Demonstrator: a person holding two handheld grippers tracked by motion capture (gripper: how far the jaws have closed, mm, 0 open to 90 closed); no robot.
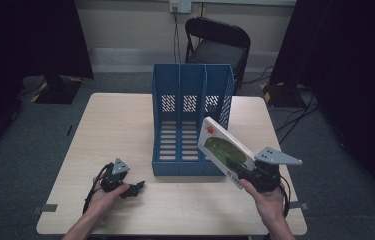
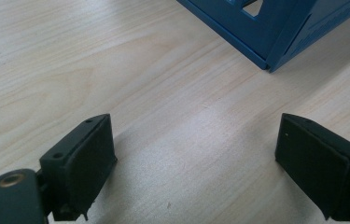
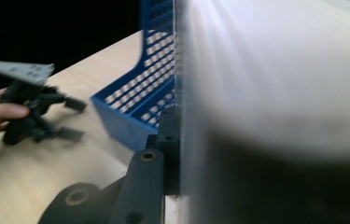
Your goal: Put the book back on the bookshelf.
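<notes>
**Book held at the rack's right side**

On the pale wooden table (image 1: 125,130) stood a blue file rack (image 1: 191,120) with three upright slots, its open front towards the person. It was the largest thing there, and its perforated right wall rose just beside the held book, so that wall and the dividers were what a careless move would strike.

The book (image 1: 222,150), a thin hardcover with a white cover and a green picture, was tilted up off the table near the rack's front right corner. It looked stiff and light, probably smooth-faced, so a grip close to a lower corner seemed likely to let it swing or slip; a hold nearer the middle of an edge would steady it.

The right gripper (image 1: 240,172) had its jaws clamped on the book's lower end. In the right gripper view the cover (image 3: 275,93) was a pale blur against one jaw.

The left gripper (image 1: 134,189) rested low on the table left of the rack, jaws spread apart, nothing between them.
</notes>
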